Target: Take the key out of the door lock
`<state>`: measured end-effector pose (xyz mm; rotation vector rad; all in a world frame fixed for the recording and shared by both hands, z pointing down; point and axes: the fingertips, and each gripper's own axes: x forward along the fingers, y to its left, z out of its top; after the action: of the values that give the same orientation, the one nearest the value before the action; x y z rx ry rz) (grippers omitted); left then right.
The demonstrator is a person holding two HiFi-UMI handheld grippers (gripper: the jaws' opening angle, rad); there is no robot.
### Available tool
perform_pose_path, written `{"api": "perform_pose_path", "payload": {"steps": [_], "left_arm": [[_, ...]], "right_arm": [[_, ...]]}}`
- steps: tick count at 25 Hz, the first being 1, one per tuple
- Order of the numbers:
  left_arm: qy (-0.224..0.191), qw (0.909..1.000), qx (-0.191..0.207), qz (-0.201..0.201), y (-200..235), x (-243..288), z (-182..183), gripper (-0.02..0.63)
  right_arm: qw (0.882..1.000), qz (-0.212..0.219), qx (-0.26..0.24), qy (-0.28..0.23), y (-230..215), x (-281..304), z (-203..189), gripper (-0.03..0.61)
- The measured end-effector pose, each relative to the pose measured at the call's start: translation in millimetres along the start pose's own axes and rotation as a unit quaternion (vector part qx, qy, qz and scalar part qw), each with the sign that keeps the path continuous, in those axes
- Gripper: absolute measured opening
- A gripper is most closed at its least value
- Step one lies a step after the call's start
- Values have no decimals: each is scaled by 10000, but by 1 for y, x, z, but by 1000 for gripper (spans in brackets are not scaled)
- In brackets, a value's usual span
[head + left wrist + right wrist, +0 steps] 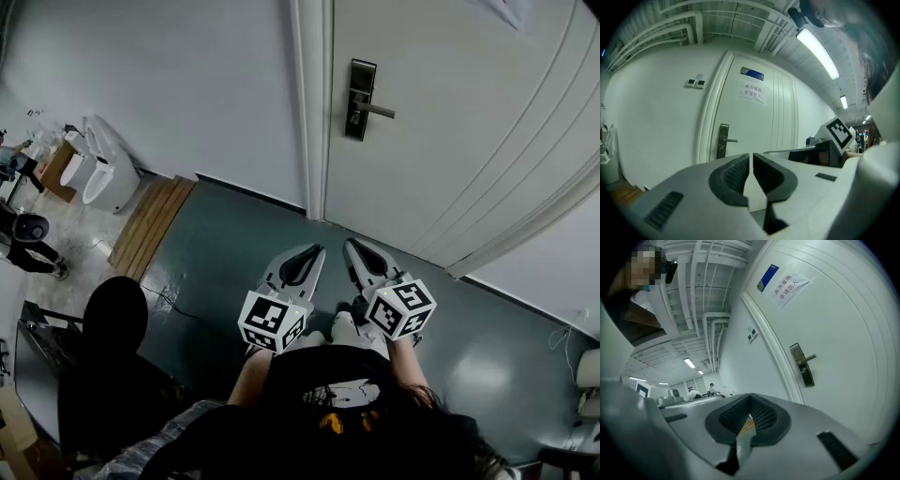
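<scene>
While all show door lock (360, 99), ceiling light (818, 53) in gripper views

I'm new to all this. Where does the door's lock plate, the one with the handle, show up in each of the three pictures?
Head view: lock plate near the top, just right of centre.
Left gripper view: lock plate left of centre, about mid-height.
Right gripper view: lock plate right of centre, tilted.
Shared landmark: the white door frame runs right alongside the plate in all three.

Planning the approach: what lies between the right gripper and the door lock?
Nothing; the head view shows only bare floor and door between right gripper and door lock.
</scene>
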<state>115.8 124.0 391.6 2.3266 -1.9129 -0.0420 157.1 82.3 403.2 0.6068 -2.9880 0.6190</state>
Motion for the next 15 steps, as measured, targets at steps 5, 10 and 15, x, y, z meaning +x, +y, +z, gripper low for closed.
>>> {"api": "perform_pose_path", "payload": {"steps": [5, 10, 15], "left_arm": [[-30, 10000, -58, 39, 7, -4, 3, 29], [62, 9999, -92, 126, 14, -2, -5, 29], [82, 9993, -114, 355, 36, -6, -4, 29]], "right_arm": [[9999, 71, -47, -62, 6, 5, 5, 5], [9997, 237, -42, -70, 3, 18, 8, 6], [9985, 539, -46, -1, 14, 41, 7, 6]]}}
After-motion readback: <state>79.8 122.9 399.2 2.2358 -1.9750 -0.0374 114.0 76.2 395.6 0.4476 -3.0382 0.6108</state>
